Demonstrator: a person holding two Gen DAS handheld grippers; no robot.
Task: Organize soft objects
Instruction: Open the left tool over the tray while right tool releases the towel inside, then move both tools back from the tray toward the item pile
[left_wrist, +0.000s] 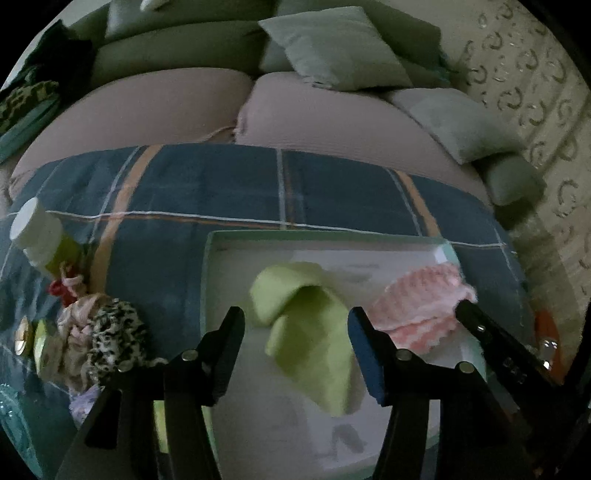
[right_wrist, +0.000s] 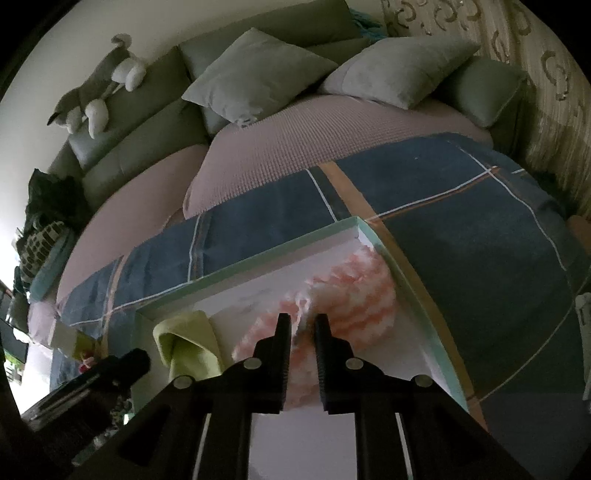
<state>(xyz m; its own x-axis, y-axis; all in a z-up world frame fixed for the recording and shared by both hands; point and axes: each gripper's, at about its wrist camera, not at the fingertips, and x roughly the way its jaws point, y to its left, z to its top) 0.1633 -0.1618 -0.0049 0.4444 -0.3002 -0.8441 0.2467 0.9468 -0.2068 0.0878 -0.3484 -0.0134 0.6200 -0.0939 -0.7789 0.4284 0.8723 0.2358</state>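
Observation:
A shallow white box with a mint-green rim lies on a blue plaid blanket. In it are a light green cloth and a pink-and-white knitted piece. My left gripper is open, its fingers on either side of the green cloth and just above it. My right gripper is nearly shut, pinching a fold of the pink knitted piece; it shows in the left wrist view at the knit's right edge.
Left of the box lie a leopard-print scrunchie, other small fabric items, a red bow and a white-capped bottle. Pillows and a plush dog are on the sofa behind.

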